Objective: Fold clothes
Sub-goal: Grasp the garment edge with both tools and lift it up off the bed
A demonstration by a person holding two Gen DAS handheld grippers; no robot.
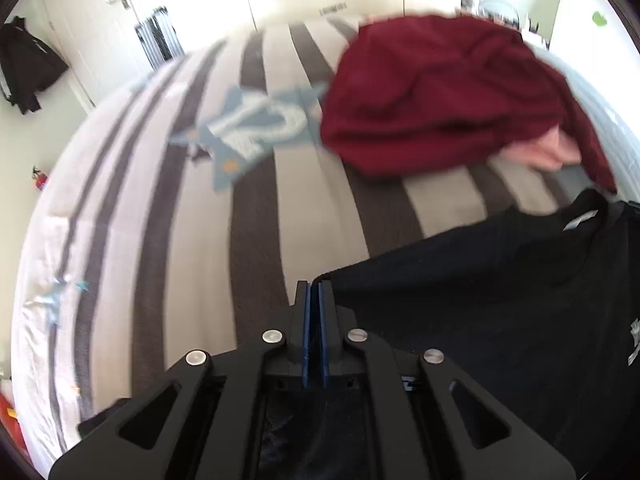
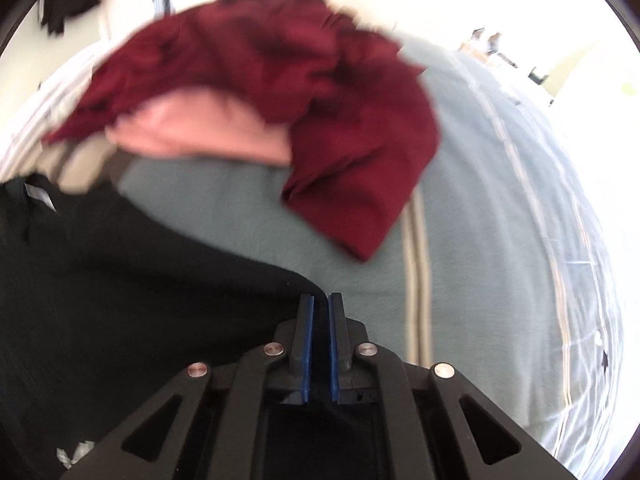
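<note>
Bright room, white door, striped bed cover.

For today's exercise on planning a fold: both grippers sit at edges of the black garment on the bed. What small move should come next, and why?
Probably lift both edges together: the left gripper and right gripper are shut at the black garment's edges.

Striped bed: maroon garment, black shirt.

Pink garment blurred, perhaps folded
</note>
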